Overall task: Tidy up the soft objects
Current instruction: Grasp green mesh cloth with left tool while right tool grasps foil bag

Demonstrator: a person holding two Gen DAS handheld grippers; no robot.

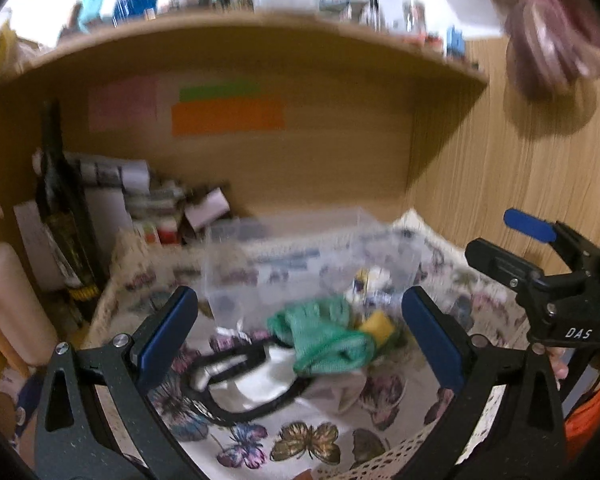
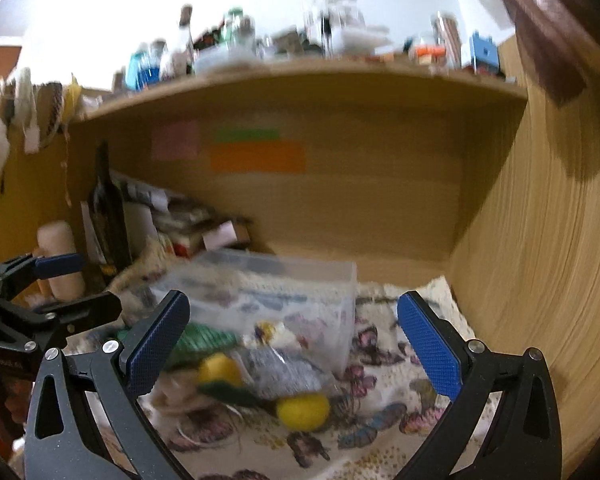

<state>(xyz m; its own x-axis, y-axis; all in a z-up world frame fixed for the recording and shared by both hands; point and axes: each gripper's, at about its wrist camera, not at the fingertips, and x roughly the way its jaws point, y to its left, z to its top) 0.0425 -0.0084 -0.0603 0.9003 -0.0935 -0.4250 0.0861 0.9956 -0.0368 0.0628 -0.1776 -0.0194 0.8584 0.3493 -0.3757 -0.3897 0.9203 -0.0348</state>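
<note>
A pile of soft things lies on the butterfly-print cloth (image 1: 300,440) in front of a clear plastic bin (image 1: 300,256). In the left wrist view I see a green knit glove (image 1: 324,336), a white cloth with a black strap (image 1: 240,376) and a yellow piece (image 1: 376,324). My left gripper (image 1: 300,332) is open above them, empty. In the right wrist view two yellow felt balls (image 2: 304,410) with a green leaf, a grey knit item (image 2: 284,372) and the green glove (image 2: 204,340) lie by the bin (image 2: 276,292). My right gripper (image 2: 292,344) is open and empty above them.
A wooden shelf niche surrounds the cloth, with a side wall (image 2: 540,280) at right. Boxes, papers and a dark bottle (image 1: 60,220) crowd the back left. A cream bottle (image 1: 8,304) stands at far left. Bottles and jars line the shelf top (image 2: 300,64).
</note>
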